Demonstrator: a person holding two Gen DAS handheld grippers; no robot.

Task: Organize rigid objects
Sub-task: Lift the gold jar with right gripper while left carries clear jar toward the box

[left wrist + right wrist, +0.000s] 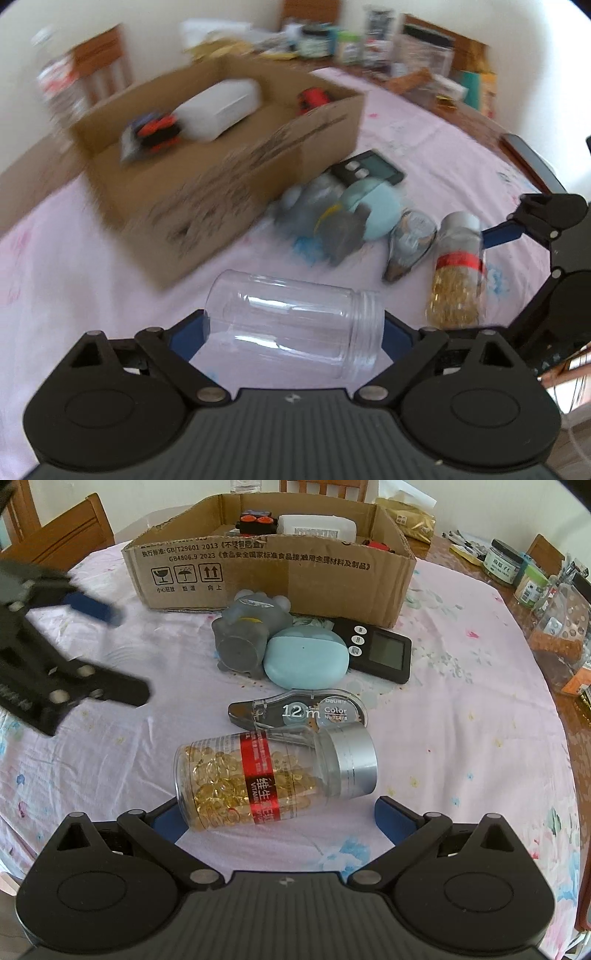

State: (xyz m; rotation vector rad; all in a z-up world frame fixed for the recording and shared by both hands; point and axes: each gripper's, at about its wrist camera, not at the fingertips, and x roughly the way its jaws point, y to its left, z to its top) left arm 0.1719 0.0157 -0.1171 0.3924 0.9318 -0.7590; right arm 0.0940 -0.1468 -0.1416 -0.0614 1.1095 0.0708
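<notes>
Bottle (275, 777) sideways, cap rightward

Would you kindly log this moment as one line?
left gripper: shut on clear empty jar | right gripper: open around lying vitamin bottle | cardboard box: partly filled

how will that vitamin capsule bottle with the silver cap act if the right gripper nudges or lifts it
The capsule bottle lies on its side on the cloth between the open fingers of the right gripper, so a sideways nudge would probably roll it. Its clear body looks smooth and rigid, so it may slip in a light pinch. The loose capsules fill only part of it and would likely shift when tilted.
</notes>
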